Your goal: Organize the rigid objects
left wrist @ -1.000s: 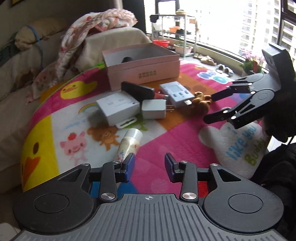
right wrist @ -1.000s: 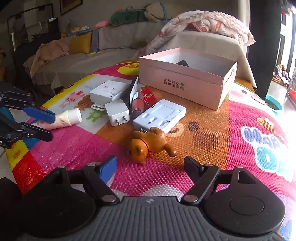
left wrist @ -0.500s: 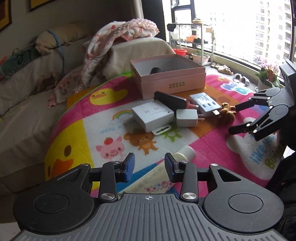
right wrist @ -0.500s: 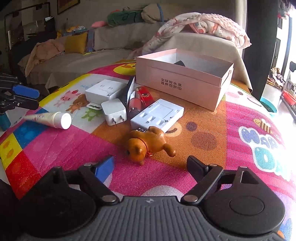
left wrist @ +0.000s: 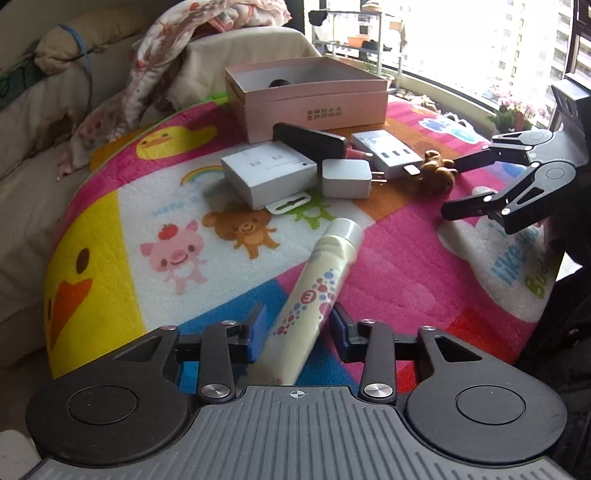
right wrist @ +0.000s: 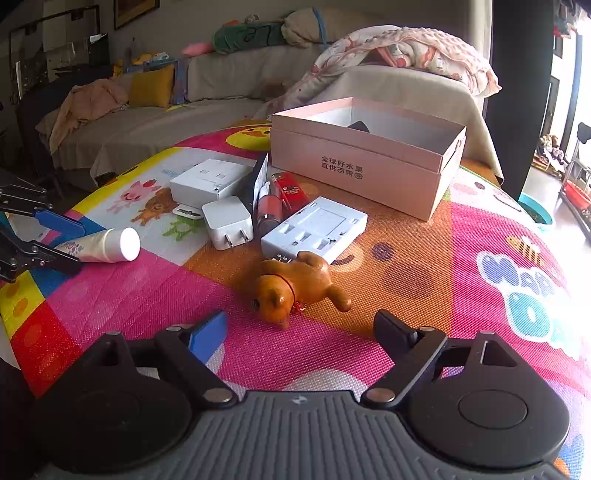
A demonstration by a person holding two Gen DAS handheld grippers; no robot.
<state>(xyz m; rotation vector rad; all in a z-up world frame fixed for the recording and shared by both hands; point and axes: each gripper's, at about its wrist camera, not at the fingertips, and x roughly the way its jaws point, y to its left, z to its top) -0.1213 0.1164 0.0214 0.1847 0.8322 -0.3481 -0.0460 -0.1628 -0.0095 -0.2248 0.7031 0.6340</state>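
A cream tube with a white cap [left wrist: 317,280] lies on the colourful mat between the fingers of my left gripper [left wrist: 298,328], which is open around its lower half; I cannot tell if the pads touch it. The tube also shows in the right wrist view [right wrist: 105,244]. My right gripper [right wrist: 300,328] is open and empty, just in front of a brown wooden dog [right wrist: 295,286]. Behind it lie a white power strip [right wrist: 314,229], a white charger [right wrist: 227,221], a white box [right wrist: 210,182], a red tube [right wrist: 291,192] and a black phone [left wrist: 310,138]. An open pink box [right wrist: 365,155] stands behind them.
The mat [left wrist: 388,280] covers a round table that drops off at its near edges. A sofa with blankets and cushions [right wrist: 229,81] lies behind the table. A window with a shelf of pots [left wrist: 365,33] is at the far right of the left wrist view.
My left gripper has moved forward so the tube now lies between its fingers. My right gripper has moved slightly closer to the wooden dog.
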